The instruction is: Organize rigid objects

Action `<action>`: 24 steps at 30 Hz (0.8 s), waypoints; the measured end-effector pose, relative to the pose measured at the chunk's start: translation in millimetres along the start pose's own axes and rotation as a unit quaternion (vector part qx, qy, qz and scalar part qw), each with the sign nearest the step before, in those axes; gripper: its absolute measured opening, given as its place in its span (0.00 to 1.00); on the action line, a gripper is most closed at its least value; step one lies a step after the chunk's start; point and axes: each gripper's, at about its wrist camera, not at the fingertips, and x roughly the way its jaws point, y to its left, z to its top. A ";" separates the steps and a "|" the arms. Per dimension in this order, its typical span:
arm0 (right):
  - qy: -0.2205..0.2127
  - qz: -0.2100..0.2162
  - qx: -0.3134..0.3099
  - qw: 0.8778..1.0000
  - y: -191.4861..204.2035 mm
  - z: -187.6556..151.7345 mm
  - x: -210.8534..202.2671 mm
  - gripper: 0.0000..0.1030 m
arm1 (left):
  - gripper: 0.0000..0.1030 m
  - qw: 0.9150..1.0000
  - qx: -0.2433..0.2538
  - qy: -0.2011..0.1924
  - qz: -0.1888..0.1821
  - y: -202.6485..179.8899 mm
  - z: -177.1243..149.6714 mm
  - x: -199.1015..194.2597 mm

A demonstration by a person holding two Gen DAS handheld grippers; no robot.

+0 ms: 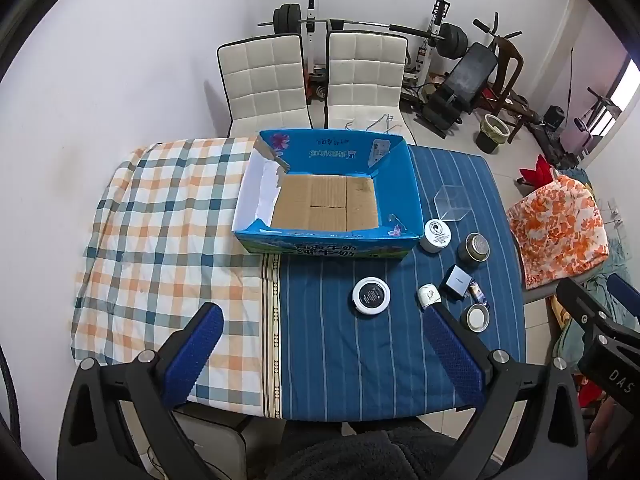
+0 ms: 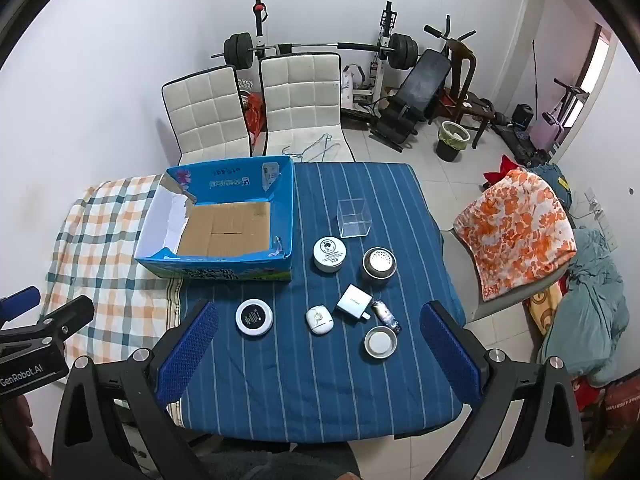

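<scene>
Right gripper (image 2: 318, 348): blue-padded fingers wide apart, nothing betw. them, above blue striped tablecloth (image 2: 320, 392). Open blue cardboard box (image 2: 224, 268), bare brown floor, left-centre. Right of box: clear acrylic cube (image 2: 354, 218), white round jar w/ printed lid (image 2: 329, 255), perforated-top metal tin (image 2: 379, 264). Nearer: black-centred white disc (image 2: 254, 317), small white pod (image 2: 318, 319), white square charger box (image 2: 354, 303), silver round tin (image 2: 380, 343).

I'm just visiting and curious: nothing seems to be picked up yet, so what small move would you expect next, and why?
Probably the right gripper lowers toward the round black-and-white disc, the nearest item to the open box. Both grippers are open and hold nothing, the box holds nothing, and every small object sits on the blue striped cloth.
</scene>
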 end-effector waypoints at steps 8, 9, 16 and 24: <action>-0.002 -0.001 0.000 1.000 -0.4 -0.3 -0.8 1.00 | 1.00 1.000 0.001 0.002 0.000 1.0 1.7 1.1; -0.002 -0.001 0.000 1.000 -1.0 -0.4 -0.3 1.00 | 1.00 1.000 0.001 0.002 0.000 1.4 2.4 1.4; -0.001 -0.001 0.001 1.000 -0.8 0.9 0.3 1.00 | 1.00 1.000 0.001 -0.002 0.002 1.6 3.4 2.5; -0.005 -0.004 0.005 1.000 -7.7 3.2 4.5 1.00 | 1.00 1.000 -0.001 -0.005 0.002 2.3 9.7 -4.5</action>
